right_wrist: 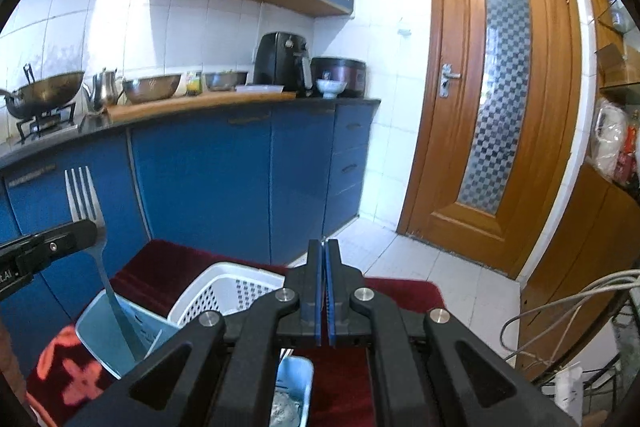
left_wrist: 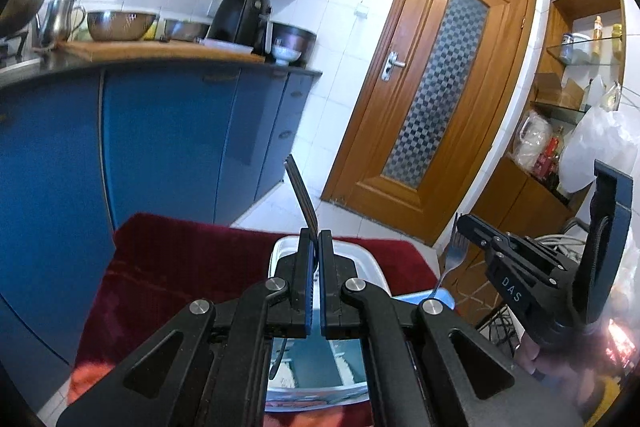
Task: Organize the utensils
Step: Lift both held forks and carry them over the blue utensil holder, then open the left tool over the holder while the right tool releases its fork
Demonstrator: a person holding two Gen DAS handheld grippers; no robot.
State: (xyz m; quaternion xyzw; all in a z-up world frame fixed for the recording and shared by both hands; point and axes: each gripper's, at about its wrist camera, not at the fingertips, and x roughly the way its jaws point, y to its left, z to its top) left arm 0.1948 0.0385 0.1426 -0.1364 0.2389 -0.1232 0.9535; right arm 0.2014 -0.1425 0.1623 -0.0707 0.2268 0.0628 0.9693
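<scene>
My left fingers (left_wrist: 306,259) clench a fork (left_wrist: 301,193) below its tines, handle down in the blue holder (right_wrist: 94,331) on the red cloth (left_wrist: 168,259). Nothing shows between my right fingers (right_wrist: 312,275), pressed together; body reads "DAS".

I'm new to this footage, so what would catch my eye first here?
A fork held upright in the shut left gripper, its handle dipping into a pale blue holder on the red cloth. Behind, blue cabinets and a wooden door at right.
</scene>
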